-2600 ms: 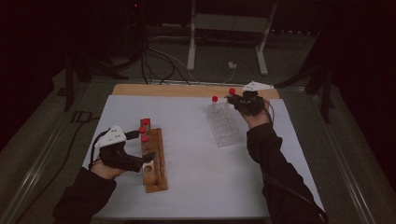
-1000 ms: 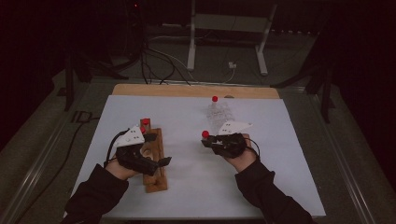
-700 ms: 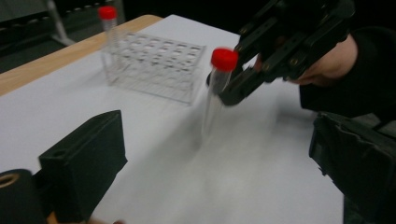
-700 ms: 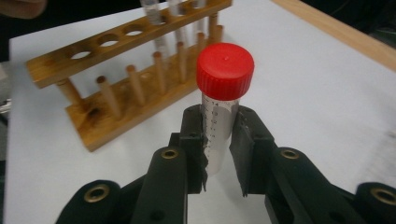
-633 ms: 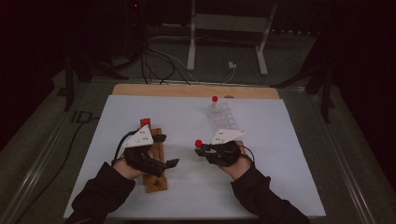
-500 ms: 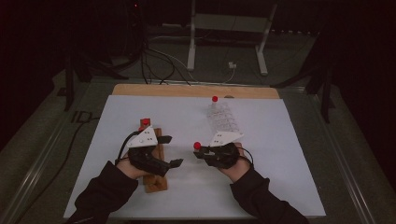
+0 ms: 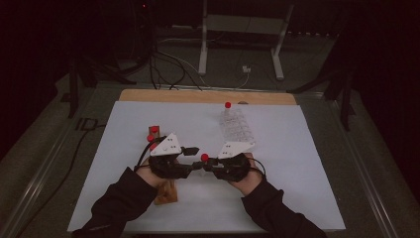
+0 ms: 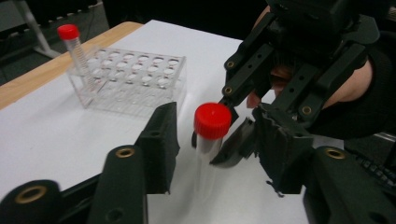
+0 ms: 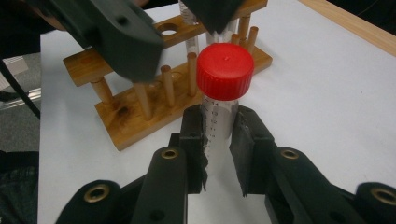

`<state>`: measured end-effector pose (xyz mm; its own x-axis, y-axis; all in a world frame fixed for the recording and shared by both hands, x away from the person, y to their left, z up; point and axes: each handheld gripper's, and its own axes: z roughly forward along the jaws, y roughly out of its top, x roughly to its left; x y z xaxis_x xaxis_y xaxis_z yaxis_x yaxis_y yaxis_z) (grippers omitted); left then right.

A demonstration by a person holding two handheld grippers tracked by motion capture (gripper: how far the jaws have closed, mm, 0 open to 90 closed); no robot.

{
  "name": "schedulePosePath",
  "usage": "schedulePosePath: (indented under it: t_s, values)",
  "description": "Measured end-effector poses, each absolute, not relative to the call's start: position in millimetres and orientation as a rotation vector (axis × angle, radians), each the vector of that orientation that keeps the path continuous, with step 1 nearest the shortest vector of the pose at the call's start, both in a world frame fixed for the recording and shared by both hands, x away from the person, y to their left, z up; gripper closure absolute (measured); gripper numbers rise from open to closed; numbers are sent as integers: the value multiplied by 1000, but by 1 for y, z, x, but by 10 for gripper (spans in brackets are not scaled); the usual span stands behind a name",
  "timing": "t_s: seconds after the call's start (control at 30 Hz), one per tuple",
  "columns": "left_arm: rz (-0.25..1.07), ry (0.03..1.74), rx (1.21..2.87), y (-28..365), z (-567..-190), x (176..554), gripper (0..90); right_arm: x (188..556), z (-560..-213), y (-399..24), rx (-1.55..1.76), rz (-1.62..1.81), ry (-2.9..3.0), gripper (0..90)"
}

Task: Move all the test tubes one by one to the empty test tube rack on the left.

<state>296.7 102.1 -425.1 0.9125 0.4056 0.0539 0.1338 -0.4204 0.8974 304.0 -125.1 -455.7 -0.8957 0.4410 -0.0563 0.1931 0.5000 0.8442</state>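
**Tube held between two grippers at mid-table**

A clear tube with a red cap [image 9: 225, 65] is seen clamped upright between the jaws of the right gripper [image 7: 210, 163], the pads pressing its graduated wall just below the cap. The tube is held above the white sheet [image 7: 307, 163], near the middle of the table's near half. The left gripper [image 7: 193, 157] is brought in from the opposite side; its jaws have just been closing, and in the left gripper view the tube [image 8: 211, 128] is seen between them, with a gap left on each side, so it is not yet gripped by them.

Open room is found mainly to the right and toward the near edge of the sheet, where bare white surface is seen. The far edge is bounded by a strip of wooden tabletop [image 7: 208, 96].

Just behind and to the left of the left gripper, a wooden rack [image 9: 140, 93] is stood on the sheet, with red-capped tubes [image 7: 151, 134] at its far end; it lies close beside the left hand. Farther off, beyond the right gripper, a clear plastic rack [image 8: 135, 79] is placed, with one red-capped tube [image 8: 74, 46] standing at its far corner. The two racks are well apart, and the grippers meet between them.
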Motion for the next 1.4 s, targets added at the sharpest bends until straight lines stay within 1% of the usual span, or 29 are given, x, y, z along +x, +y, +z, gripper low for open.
schedulePosePath:
  t_s: [0.13, 0.2, 0.33, 0.63, 0.73, 0.8, 1.0, 1.17, 1.23, 1.4]
  values:
    - [351, 400, 2018, 97, -426, 299, 592, 303, -454, -123, 526, 1351, 2484, 753]
    - [348, 398, 2016, 96, -427, 300, 638, 303, -453, -122, 519, 1346, 2483, 753]
    - [327, 386, 2017, 94, -427, 301, 701, 304, -453, -122, 526, 1349, 2487, 753]
    - [329, 365, 2023, 94, -426, 301, 720, 302, -451, -122, 513, 1343, 2478, 752]
    - [333, 373, 2013, 95, -425, 301, 720, 302, -450, -122, 519, 1353, 2474, 734]
    - [341, 383, 2001, 98, -422, 301, 721, 302, -449, -124, 533, 1364, 2459, 616]
    - [375, 406, 1974, 112, -412, 301, 722, 303, -448, -136, 594, 1383, 2415, 470]
    - [413, 440, 1942, 128, -403, 300, 721, 303, -445, -145, 653, 1400, 2379, 293]
    - [422, 450, 1930, 134, -400, 299, 722, 303, -444, -148, 672, 1415, 2373, 240]
    - [457, 478, 1912, 150, -394, 297, 722, 303, -442, -154, 735, 1441, 2347, 52]
